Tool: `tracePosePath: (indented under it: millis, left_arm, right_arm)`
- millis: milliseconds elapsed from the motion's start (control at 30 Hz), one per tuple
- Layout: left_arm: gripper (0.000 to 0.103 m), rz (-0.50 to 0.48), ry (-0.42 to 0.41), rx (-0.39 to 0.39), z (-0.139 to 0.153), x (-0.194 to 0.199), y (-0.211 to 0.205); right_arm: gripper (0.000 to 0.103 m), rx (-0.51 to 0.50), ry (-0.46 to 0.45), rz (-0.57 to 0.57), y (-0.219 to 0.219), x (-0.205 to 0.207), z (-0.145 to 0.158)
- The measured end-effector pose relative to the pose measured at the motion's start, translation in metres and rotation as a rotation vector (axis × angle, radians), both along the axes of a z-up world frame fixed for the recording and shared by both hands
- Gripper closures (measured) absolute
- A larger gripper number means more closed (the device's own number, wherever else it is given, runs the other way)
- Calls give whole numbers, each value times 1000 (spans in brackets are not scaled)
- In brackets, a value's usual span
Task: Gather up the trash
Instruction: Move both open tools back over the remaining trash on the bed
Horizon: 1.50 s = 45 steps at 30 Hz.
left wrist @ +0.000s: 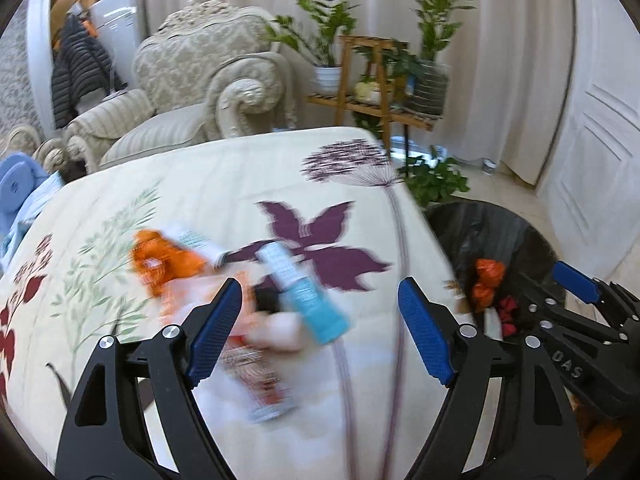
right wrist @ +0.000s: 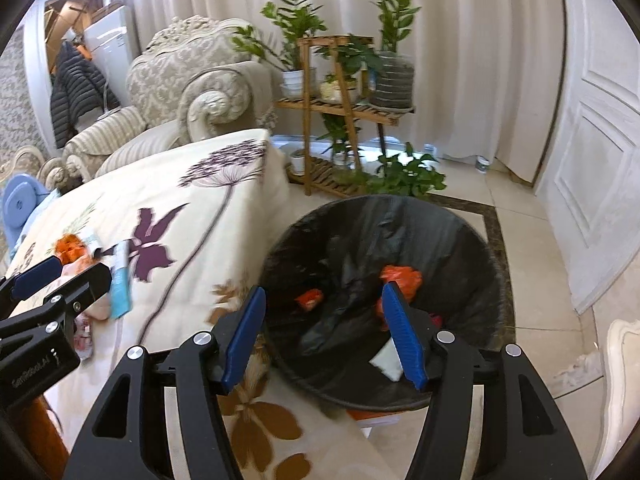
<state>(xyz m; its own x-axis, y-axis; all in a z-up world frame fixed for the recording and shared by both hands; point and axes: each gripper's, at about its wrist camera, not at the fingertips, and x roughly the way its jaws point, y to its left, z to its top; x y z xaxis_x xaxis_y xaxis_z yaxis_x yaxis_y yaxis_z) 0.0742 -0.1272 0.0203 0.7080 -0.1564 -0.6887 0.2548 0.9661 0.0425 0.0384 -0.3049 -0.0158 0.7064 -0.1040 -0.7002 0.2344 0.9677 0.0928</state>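
Left gripper (left wrist: pixel 320 320), spread wide, above a blue tube (left wrist: pixel 304 296) beside the bin (right wrist: pixel 384 296); right gripper (right wrist: pixel 324 336), wide, over the bin.

The worktop (left wrist: pixel 224 184) wears a matt cream cloth printed with flowers. On it lie crumpled orange plastic (left wrist: pixel 160 264) and a smooth teal-and-white tube (left wrist: pixel 304 292). Beside its edge, the bin (right wrist: pixel 384 280) is lined with glossy, wrinkled black plastic film. Each gripper (left wrist: pixel 320 332) (right wrist: pixel 324 336) is matt black plastic with bright metal rivets and ribbed blue pads (right wrist: pixel 244 336). The plant stand (right wrist: pixel 332 108) looks like varnished wood; the floor (right wrist: pixel 532 300) is polished tile.
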Motion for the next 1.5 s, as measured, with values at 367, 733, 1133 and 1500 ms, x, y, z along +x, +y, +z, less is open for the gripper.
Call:
tracePosePath:
  millis: [367,733,1133,1500]
  left_arm:
    - [24,117,58,-11,-15,-3,75]
    - [24,73,96,-49,-25,-6,67]
    - [24,151,126,-10,-35,-11,101]
    - [24,131,116,-43,-25,-21,98]
  right_arm:
    - [43,-12,11,103,54,12,0]
    - [43,-24,30,118,70,10,-2]
    - [43,-11,28,142,76,7,-3]
    - [43,-8,21,152,83,6,-2]
